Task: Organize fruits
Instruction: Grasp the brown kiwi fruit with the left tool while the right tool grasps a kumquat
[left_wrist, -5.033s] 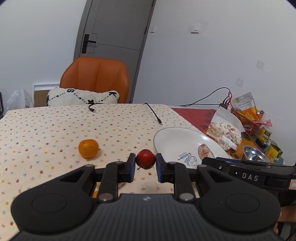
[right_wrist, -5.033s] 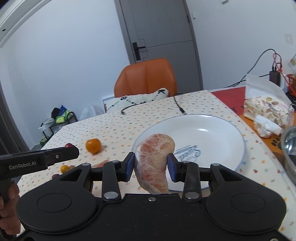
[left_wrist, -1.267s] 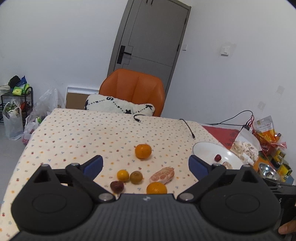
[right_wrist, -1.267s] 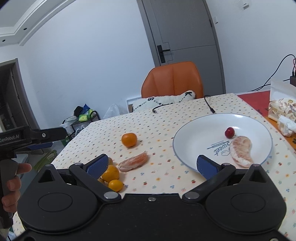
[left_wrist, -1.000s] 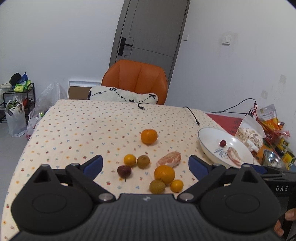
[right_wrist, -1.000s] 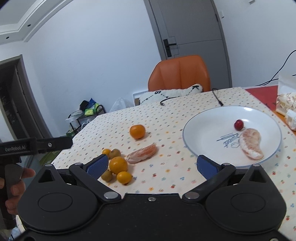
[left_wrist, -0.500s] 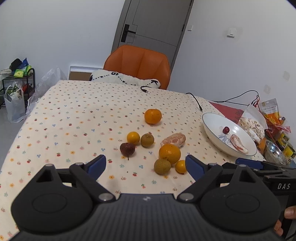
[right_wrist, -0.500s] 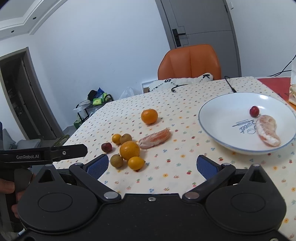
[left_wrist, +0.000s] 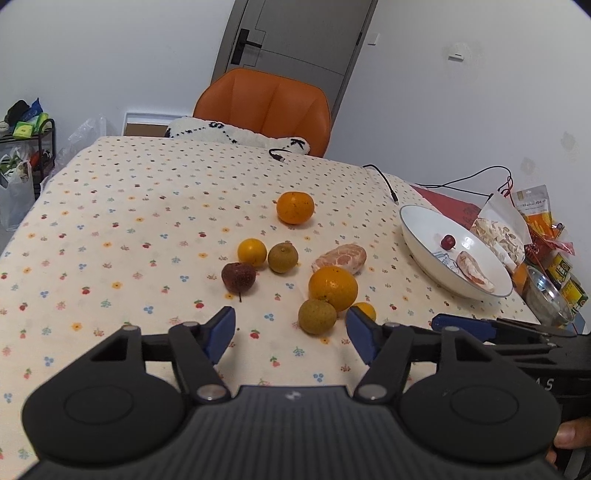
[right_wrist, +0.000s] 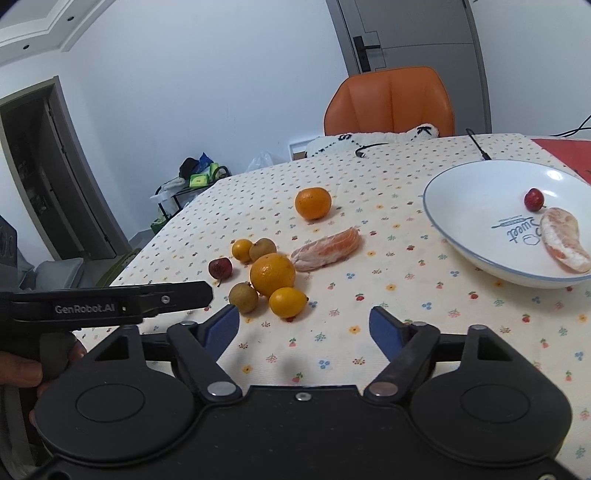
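Loose fruit lies on the dotted tablecloth: a big orange (left_wrist: 333, 288) (right_wrist: 272, 274), a far orange (left_wrist: 295, 207) (right_wrist: 313, 203), a peeled pomelo wedge (left_wrist: 340, 258) (right_wrist: 325, 249), a dark red fruit (left_wrist: 238, 277) (right_wrist: 220, 268), small yellow and brown-green fruits. The white plate (left_wrist: 417, 236) (right_wrist: 461, 206) at right holds a small red fruit (left_wrist: 448, 242) (right_wrist: 534, 199) and a pomelo wedge (left_wrist: 474, 271) (right_wrist: 565, 239). My left gripper (left_wrist: 290, 330) hovers short of the pile, jaws closing with nothing between them. My right gripper (right_wrist: 304, 326) hovers likewise, jaws closing and empty.
An orange chair (left_wrist: 264, 99) with a white cushion (left_wrist: 236, 134) stands behind the table. Black cables (left_wrist: 384, 181) lie at the far edge. Snack bags (left_wrist: 498, 232), tins and a metal bowl (left_wrist: 546, 295) crowd the right end. A rack with bags (left_wrist: 22, 147) stands at left.
Both grippers have sunk toward the fruit pile and tilted down, so the fruit looks nearer. The jaws of both have narrowed from wide open; nothing was picked up.
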